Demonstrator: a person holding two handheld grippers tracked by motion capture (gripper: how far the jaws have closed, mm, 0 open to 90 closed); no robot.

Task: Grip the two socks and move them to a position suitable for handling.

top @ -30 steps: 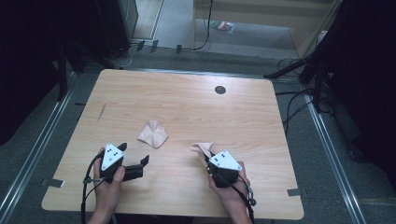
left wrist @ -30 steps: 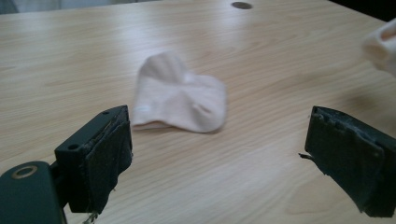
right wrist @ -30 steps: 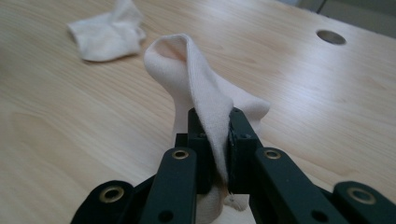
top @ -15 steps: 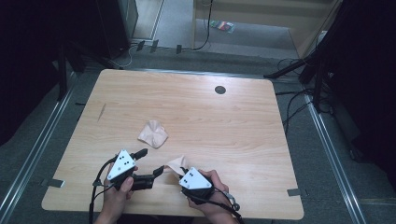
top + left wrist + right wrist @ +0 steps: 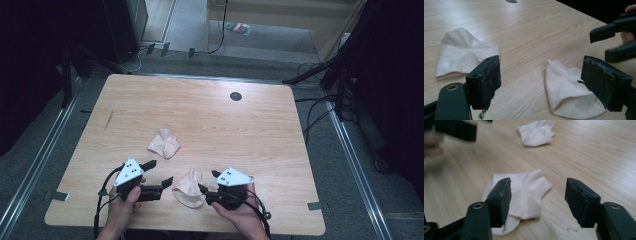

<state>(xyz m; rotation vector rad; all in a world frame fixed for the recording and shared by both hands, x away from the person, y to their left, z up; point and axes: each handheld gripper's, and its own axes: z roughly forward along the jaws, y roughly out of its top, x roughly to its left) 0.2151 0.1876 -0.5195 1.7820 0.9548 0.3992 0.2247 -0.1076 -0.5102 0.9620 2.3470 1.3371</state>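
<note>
Two pale cream socks lie on the wooden table [image 5: 260, 130]. One sock [image 5: 164, 143] [image 5: 461, 55] [image 5: 537, 132] sits crumpled left of centre. The other sock [image 5: 190, 187] [image 5: 569, 95] [image 5: 524, 192] rests flat near the front edge, between my two grippers. My right gripper [image 5: 209, 181] [image 5: 539, 185] points left at it; its jaws have just been opening, and the sock lies loose on the wood under the gap between them, free of the pads. My left gripper [image 5: 159, 172] [image 5: 541, 72] stands open, aimed right at the same sock, holding nothing.
A dark round grommet [image 5: 235, 96] is set in the far part of the tabletop. Cables [image 5: 320, 110] trail over the floor to the right of the table. The table's front edge runs just below both hands.
The right gripper carried the second sock leftward from the front right to beside the left gripper, opened and let it drop, then drew back slightly. The left gripper shifted a little right.
</note>
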